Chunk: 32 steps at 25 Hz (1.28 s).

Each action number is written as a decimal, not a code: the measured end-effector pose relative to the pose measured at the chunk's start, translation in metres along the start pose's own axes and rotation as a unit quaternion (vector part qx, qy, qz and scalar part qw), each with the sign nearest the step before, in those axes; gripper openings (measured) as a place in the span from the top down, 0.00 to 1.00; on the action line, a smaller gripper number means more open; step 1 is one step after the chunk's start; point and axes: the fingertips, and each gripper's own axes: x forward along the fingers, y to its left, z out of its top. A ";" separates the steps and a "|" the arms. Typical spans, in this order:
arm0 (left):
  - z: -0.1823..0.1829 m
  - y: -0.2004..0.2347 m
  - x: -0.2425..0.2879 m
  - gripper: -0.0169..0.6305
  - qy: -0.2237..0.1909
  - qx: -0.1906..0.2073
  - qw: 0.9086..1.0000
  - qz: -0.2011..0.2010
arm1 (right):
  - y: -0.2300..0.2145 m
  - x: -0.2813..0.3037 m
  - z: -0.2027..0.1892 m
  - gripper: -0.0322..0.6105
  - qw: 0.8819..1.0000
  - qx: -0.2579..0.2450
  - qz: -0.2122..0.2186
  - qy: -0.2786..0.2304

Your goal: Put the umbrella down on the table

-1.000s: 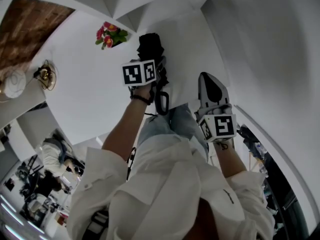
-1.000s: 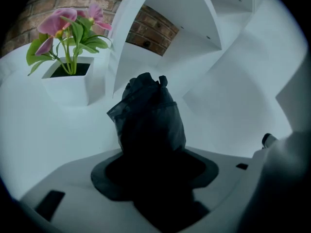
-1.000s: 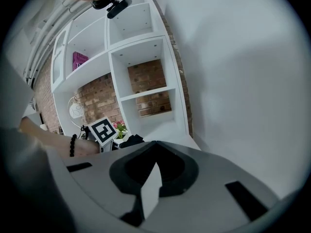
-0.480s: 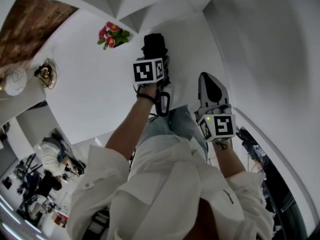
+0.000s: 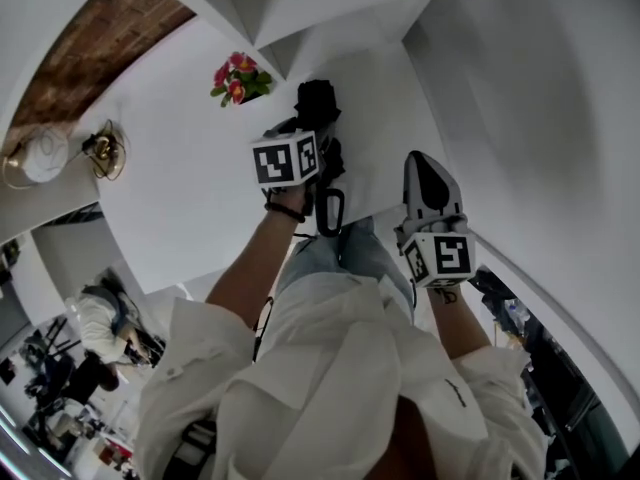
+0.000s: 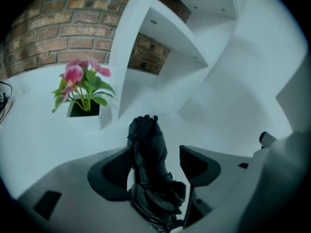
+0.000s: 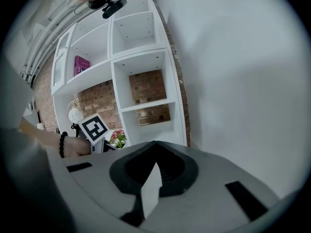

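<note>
Umbrella (image 6: 148,149), black and folded, lies on the white bench (image 6: 43,144), tip toward the far side; potted pink flowers (image 6: 80,89) stand at far left, well apart from it; left tool (image 6: 155,155) straddles the umbrella, jaws just been opening, right pad clear of the fabric, grip released; right tool (image 7: 154,144), further right, clenched tip to tip, nothing between; white shelf unit (image 7: 141,81) beyond.

Ahead and left of the left gripper (image 6: 155,169), a flower (image 6: 80,89) stands beside white shelves (image 6: 165,38). A brick wall (image 6: 53,33) rises behind.
</note>
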 end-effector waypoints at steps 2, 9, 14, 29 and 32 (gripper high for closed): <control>0.010 -0.008 -0.022 0.47 -0.026 0.009 0.999 -0.019 | 0.003 -0.008 0.014 0.92 1.000 -0.004 -0.004 -0.014; 0.067 -0.033 -0.134 0.78 -0.208 0.079 0.974 -0.051 | 0.005 -0.042 0.070 0.92 0.996 -0.022 -0.031 -0.075; 0.109 -0.046 -0.227 0.87 -0.352 0.119 0.926 -0.067 | 0.001 -0.074 0.117 0.92 0.990 -0.026 -0.054 -0.125; 0.117 -0.041 -0.391 0.88 -0.532 0.184 0.825 -0.058 | -0.044 -0.179 0.195 0.92 0.959 -0.050 -0.155 -0.232; 0.112 -0.039 -0.395 0.88 -0.529 0.184 0.827 -0.050 | -0.047 -0.190 0.201 0.92 0.956 -0.052 -0.163 -0.240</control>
